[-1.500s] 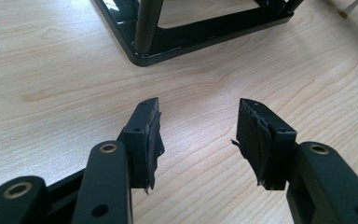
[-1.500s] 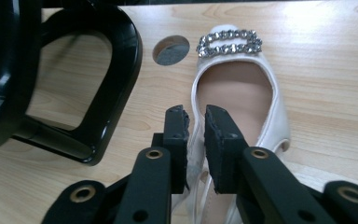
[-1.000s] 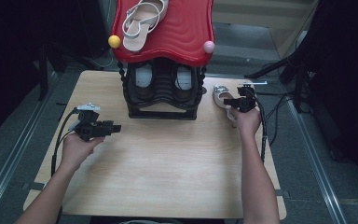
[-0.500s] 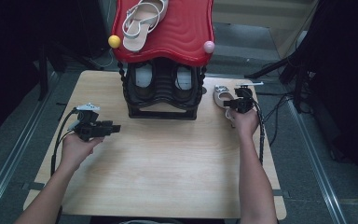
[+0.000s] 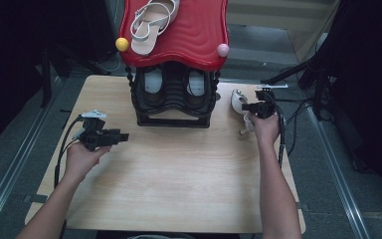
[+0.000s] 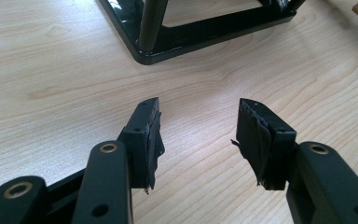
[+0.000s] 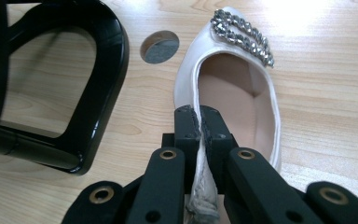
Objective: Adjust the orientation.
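Right of the black shoe rack (image 5: 173,99) on the counter (image 5: 179,169), the cream flat shoe (image 7: 235,88) points away from my right hand-held gripper (image 7: 199,122), just closed on its side wall; my left hand-held gripper (image 6: 198,126) gapes empty, far left of the rack.

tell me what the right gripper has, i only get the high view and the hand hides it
Observer: In the right gripper view the right gripper is shut on the side wall of a cream flat shoe; its jaws have just been closing.
Operator: which part of the shoe
Observer: The thin edge along the opening, between the pads. The toe, with a rhinestone buckle, points away from the gripper.
Operator: is it off the table yet
Observer: I cannot tell; the shoe looks flat on the wooden table, beside the black rack.
Operator: and the left one
Observer: The left gripper is open over bare wood, with nothing between its jaws.
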Demonstrator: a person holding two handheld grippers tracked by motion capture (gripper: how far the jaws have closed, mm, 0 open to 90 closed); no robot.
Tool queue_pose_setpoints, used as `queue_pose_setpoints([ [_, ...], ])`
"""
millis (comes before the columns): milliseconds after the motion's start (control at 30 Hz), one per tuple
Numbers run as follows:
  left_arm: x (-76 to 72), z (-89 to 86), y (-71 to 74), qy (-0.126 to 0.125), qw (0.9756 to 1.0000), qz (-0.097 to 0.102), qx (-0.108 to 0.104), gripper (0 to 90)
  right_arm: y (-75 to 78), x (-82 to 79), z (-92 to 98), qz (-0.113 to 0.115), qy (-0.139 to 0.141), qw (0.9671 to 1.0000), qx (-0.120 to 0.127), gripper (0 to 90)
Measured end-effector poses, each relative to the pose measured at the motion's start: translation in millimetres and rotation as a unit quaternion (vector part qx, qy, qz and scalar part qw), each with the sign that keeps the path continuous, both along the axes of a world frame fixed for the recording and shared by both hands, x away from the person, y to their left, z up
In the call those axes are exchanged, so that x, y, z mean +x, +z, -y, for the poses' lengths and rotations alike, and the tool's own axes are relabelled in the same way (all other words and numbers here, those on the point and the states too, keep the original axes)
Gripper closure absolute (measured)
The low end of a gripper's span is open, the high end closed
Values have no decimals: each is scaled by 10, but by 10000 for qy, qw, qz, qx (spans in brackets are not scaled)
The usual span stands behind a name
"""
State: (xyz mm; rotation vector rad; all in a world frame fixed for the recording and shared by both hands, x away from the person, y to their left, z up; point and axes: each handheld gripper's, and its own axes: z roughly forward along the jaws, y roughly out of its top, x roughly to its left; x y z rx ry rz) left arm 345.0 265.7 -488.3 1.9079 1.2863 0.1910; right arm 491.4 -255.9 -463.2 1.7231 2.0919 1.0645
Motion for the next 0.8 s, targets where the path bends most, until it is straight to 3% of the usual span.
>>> queue_pose_setpoints([
  [233,-1,-4,0,14,10000,9,-3,500,62,-23,20,-45,39,9998,193,887],
  [333,-2,-6,3,6,10000,6,-4,500,118,-22,5,-116,99,9998,150,888],
  [800,-8,-8,7,6,10000,28,-14,500,565,-52,-85,47,297,9987,410,888],
])
